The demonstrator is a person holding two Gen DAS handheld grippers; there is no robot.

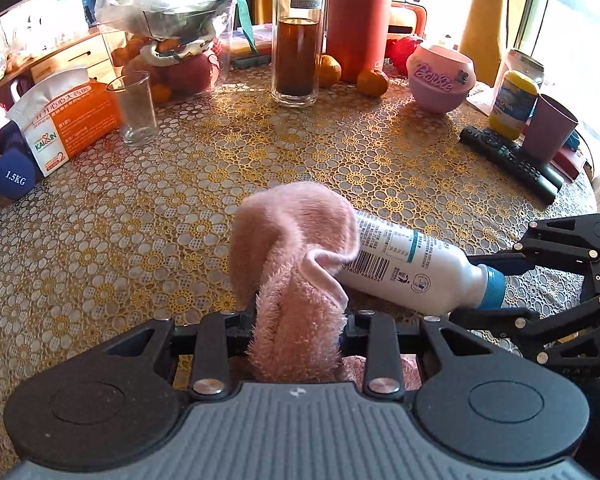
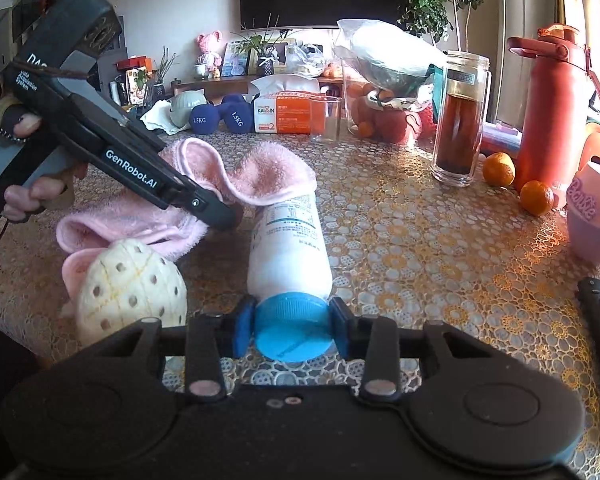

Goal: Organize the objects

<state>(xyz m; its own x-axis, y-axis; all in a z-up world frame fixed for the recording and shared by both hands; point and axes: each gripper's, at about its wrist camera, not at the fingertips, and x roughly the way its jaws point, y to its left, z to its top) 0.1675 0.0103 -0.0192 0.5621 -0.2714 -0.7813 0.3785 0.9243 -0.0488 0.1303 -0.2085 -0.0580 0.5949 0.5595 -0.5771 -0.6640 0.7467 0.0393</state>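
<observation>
A pink fluffy towel [image 1: 292, 240] lies on the lace-covered table [image 1: 220, 168]; it also shows in the right wrist view [image 2: 260, 176]. My left gripper [image 1: 300, 328] is shut on a fold of the towel, and it shows in the right wrist view [image 2: 224, 216]. A white bottle [image 1: 412, 268] with a blue cap [image 2: 290, 326] lies on its side, its far end under the towel. My right gripper [image 2: 290, 330] is shut on the blue cap; it shows at the right in the left wrist view [image 1: 484, 284].
A cream perforated ball [image 2: 130, 284] sits by the towel. At the back stand a tea bottle [image 1: 298, 40], red flask [image 1: 358, 16], oranges [image 1: 372, 82], drinking glass [image 1: 134, 106], tissue pack [image 1: 68, 120] and pink Barbie bowl [image 1: 440, 78]. Remotes [image 1: 512, 162] and a purple cup [image 1: 548, 128] lie right.
</observation>
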